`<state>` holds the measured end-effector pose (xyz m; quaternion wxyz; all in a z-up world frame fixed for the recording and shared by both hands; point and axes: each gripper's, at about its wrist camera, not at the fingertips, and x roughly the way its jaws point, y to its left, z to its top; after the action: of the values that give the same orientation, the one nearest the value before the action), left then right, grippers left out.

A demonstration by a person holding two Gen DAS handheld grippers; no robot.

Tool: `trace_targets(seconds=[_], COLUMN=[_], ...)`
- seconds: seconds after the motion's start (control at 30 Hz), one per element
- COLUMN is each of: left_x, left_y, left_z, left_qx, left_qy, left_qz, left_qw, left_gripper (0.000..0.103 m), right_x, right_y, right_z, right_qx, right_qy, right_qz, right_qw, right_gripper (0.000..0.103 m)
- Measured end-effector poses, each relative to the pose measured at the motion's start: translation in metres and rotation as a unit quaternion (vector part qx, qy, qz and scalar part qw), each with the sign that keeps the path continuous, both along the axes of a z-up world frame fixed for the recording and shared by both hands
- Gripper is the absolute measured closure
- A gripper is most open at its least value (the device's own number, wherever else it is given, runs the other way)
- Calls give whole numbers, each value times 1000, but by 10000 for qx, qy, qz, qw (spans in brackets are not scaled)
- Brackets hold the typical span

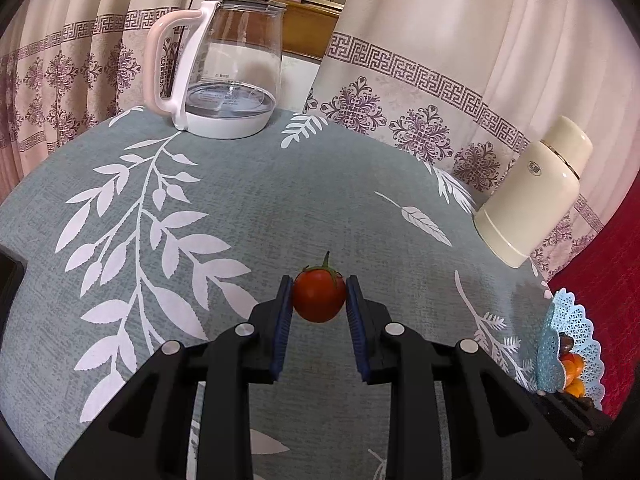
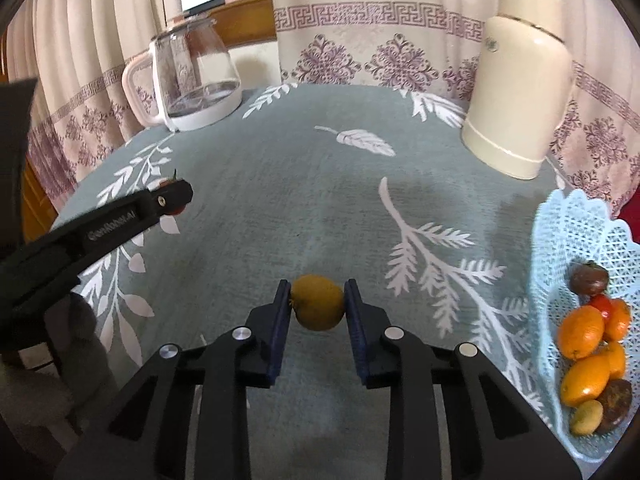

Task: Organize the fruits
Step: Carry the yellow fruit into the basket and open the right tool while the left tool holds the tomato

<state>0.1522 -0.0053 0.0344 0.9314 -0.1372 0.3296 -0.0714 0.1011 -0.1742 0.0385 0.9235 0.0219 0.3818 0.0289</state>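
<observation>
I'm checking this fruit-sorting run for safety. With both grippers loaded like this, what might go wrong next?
1. The left gripper pinches the small red tomato by its round sides; it may slip or bruise.
2. The right gripper holds the yellow-green round fruit only at its tips, so it may roll out.
3. The pale blue lattice basket already holds a pile of fruit; added pieces might tumble out.

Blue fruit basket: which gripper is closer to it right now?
Right. The right gripper, shut on a yellow-green fruit, sits just left of the basket. The left gripper, holding a red tomato, is farther across the table.
</observation>
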Motion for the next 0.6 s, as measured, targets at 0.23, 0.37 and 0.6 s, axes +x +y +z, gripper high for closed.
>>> trace_targets(seconds=[0.23, 0.37, 0.6], left_x=[-2, -3, -5], left_y=[-3, -4, -7], left_z=[1, 2, 4], left_qx=[-4, -14, 2], left_qy=[-20, -46, -65], left_qz=[-64, -88, -146], left_qw=[10000, 9999, 9999], left_gripper=[76, 76, 76], right_x=[-21, -33, -58], right_y=[-21, -40, -85], right_z=[22, 33, 49], right_qx=[97, 151, 260], right_qy=[-269, -391, -600], right_qz=[-258, -496, -1066], right_qw=[9993, 9979, 9922], right_gripper=[76, 76, 75])
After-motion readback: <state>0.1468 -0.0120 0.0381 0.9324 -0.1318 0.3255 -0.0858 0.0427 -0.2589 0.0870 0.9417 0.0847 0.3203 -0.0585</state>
